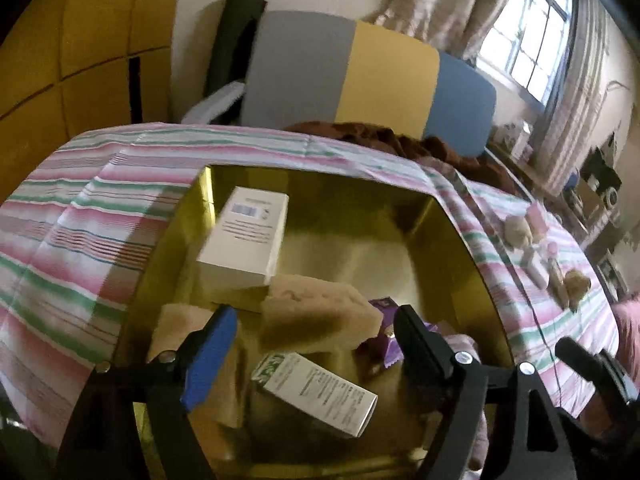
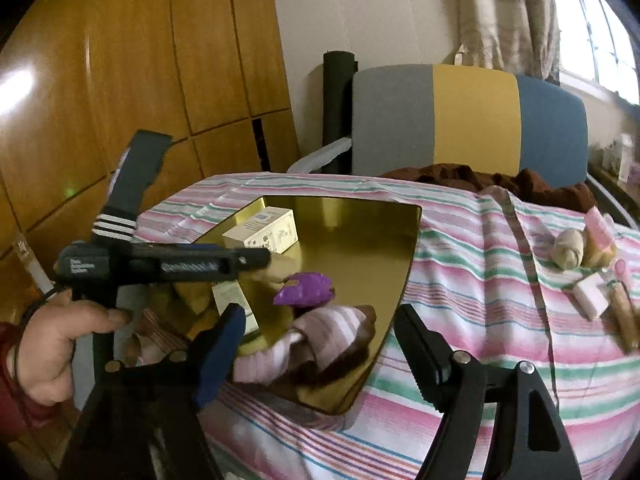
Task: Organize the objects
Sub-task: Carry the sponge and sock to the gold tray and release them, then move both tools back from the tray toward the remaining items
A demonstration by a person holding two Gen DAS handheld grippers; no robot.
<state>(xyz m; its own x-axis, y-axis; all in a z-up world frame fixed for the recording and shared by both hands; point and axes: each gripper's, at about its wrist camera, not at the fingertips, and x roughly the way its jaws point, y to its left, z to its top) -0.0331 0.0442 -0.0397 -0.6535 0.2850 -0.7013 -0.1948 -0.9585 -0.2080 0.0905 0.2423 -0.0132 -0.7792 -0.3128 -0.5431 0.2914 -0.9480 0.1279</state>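
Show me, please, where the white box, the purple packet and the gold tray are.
White box (image 1: 244,236): left wrist view, its printed top face.
Purple packet (image 2: 306,284): right wrist view, middle of the wrapper.
Gold tray (image 2: 360,240): right wrist view, bare shiny floor.

Left tongs (image 1: 314,354): black plastic frame, 2 angled fingers, 1 finger faced with blue pad (image 1: 210,356), other finger (image 1: 420,340) black with ribbed inner edge; silver screws at finger pivots

Right tongs (image 2: 316,354): same build, blue pad on one finger, serrated black edge on other, silver screws

From right wrist view: left tongs as black bar with white lettering, dark strap with 3 white stripes

Hand (image 2: 52,344): red sleeve cuff, thin dark band at wrist
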